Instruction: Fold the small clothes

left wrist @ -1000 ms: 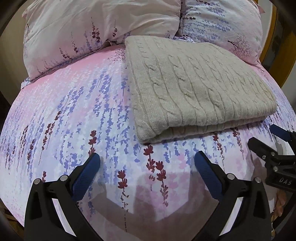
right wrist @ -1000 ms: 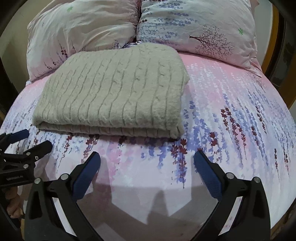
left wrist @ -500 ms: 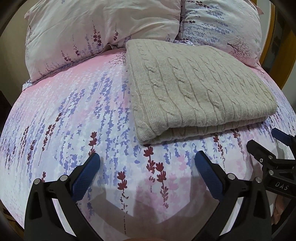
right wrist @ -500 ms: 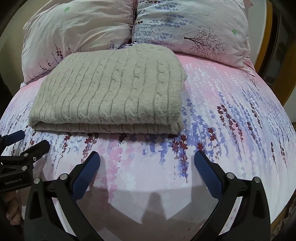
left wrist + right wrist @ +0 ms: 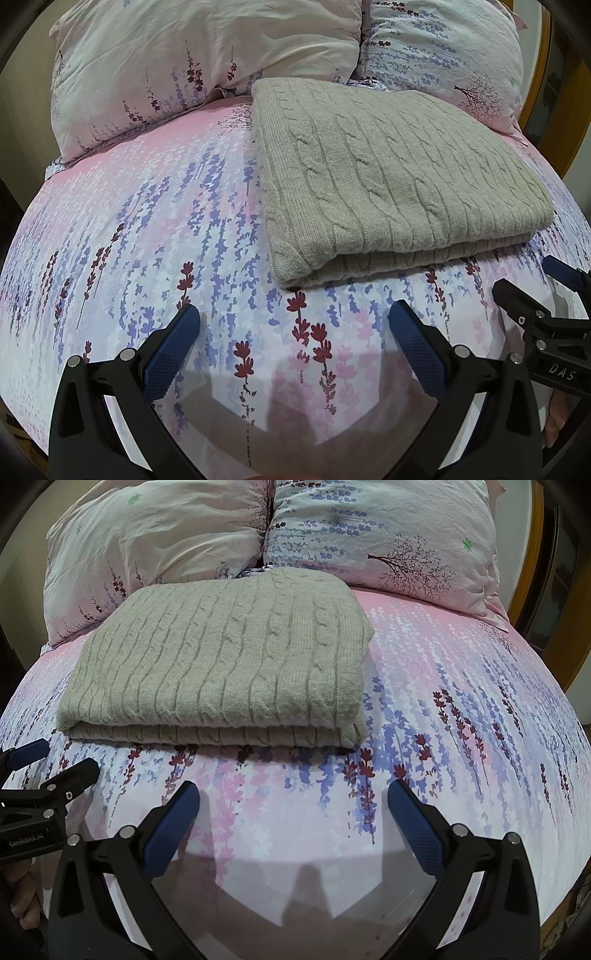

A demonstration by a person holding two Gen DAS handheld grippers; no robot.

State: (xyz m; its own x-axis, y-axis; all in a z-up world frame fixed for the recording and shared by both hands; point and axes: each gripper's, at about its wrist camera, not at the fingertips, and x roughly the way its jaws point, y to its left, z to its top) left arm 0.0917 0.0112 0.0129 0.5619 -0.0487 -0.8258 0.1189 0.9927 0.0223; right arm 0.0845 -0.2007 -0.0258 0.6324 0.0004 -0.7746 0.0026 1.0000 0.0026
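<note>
Floral bed (image 5: 147, 229) unchanged; my left tongs (image 5: 295, 332) and right tongs (image 5: 293, 808) have eased back, released; sweater (image 5: 221, 664) at twelve o'clock looks folded.

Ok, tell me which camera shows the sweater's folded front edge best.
The right wrist view: the sweater lies square on, its layered front edge running across the frame. The left wrist view shows the sweater angled, that edge slanting away to the right.

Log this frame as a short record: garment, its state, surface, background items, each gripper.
garment: beige cable-knit sweater
state: folded into a flat rectangle, layered edge facing the cameras
surface: floral bedsheet
background: two pillows at the head of the bed
left gripper: open, empty, short of the sweater
right gripper: open, empty, short of the sweater
</note>
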